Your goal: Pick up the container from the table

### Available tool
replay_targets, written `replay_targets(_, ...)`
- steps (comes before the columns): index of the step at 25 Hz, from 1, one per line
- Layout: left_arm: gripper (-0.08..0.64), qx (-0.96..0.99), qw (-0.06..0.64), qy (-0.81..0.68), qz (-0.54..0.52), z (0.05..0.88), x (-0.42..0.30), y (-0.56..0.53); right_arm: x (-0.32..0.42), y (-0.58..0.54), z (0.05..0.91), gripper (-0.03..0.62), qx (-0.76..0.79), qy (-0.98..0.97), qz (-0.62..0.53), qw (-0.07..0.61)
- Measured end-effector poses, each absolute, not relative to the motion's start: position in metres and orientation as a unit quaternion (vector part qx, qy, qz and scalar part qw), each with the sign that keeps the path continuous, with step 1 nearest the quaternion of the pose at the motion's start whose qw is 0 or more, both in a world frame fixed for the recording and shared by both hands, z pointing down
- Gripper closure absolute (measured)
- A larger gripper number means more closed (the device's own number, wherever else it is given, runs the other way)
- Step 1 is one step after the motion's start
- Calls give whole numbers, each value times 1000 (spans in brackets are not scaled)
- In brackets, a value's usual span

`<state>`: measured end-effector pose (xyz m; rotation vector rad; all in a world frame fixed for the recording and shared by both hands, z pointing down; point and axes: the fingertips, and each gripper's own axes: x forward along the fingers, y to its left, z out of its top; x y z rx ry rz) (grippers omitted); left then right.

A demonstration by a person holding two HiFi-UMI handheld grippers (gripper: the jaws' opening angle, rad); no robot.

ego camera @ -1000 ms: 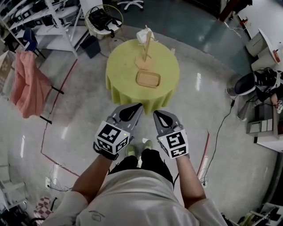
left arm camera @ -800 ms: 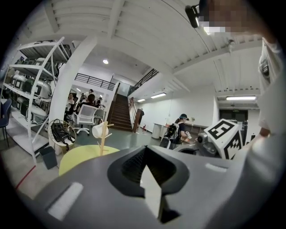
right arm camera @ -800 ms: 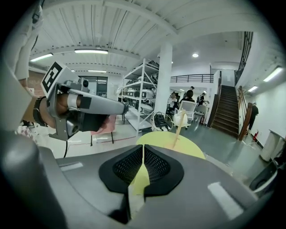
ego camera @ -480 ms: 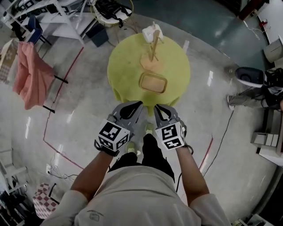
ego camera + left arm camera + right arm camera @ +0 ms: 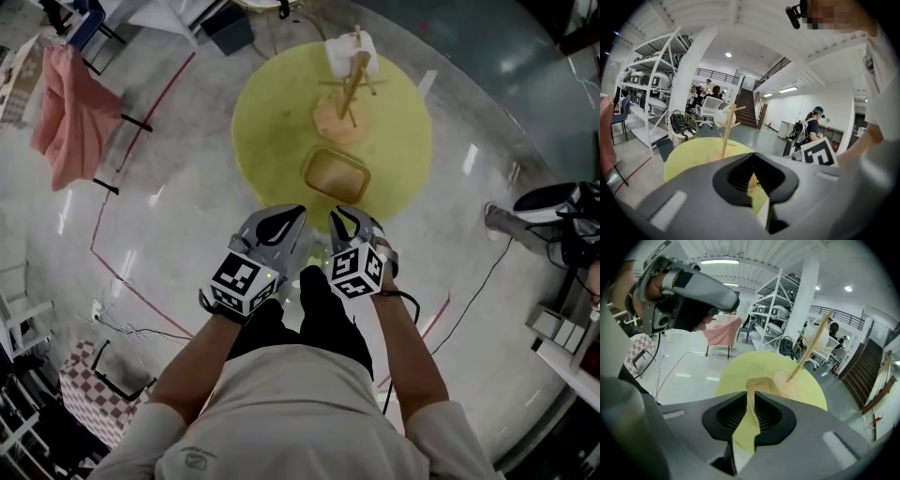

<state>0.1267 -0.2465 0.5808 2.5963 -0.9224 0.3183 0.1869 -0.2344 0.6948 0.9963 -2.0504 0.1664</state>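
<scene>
The container [image 5: 336, 175] is a shallow tan rectangular tray on the near part of a round table with a yellow-green cloth [image 5: 281, 112]. In the right gripper view the container [image 5: 761, 382] shows just above the jaws, still at a distance. My left gripper [image 5: 298, 212] and right gripper [image 5: 335, 213] are side by side at the table's near edge, short of the container. Both are shut with nothing in them. The left gripper [image 5: 752, 157] and the right gripper [image 5: 751, 394] each point at the table.
A wooden peg stand [image 5: 349, 89] with a white thing hung on it stands behind the container. A pink cloth on a rack [image 5: 77, 103] is at the far left. Red tape [image 5: 122, 272] and a black cable [image 5: 469, 300] cross the glossy floor. Shelving stands behind the table.
The table and container have come nearer and lower in the head view as the person walked up. Both grippers stayed shut and side by side.
</scene>
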Motion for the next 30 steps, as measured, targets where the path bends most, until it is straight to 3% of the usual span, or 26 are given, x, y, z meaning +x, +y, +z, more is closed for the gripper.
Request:
replay_targets(18,554,886,237,-375,137,645,106,-272,185,-265,802,522,297,-785,-2,543)
replay_targets(30,554,883,240,-378,138,653,96,-276,185,-275,810,557,299,-779,-14,551)
